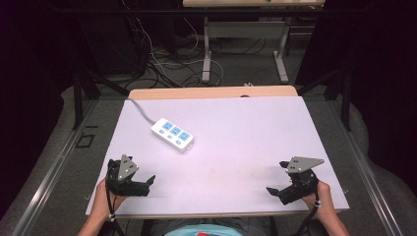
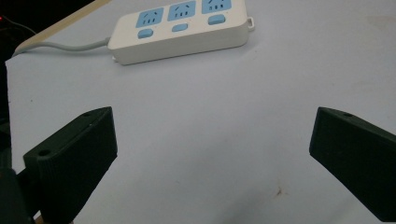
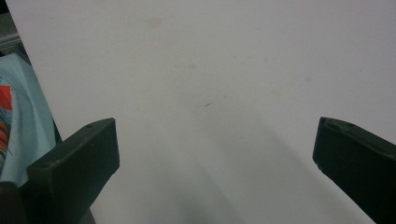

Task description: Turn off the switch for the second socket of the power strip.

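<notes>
Two grippers low at table's near edge, left gripper (image 1: 150, 181) wide, right gripper (image 1: 272, 191) wide, power strip (image 1: 172, 134) ahead

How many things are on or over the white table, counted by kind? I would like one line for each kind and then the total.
Power strip: 1, white with blue sockets, on the table
Grippers: 2, black, the left gripper and the right gripper, both with jaws wide apart
Total: 3
</notes>
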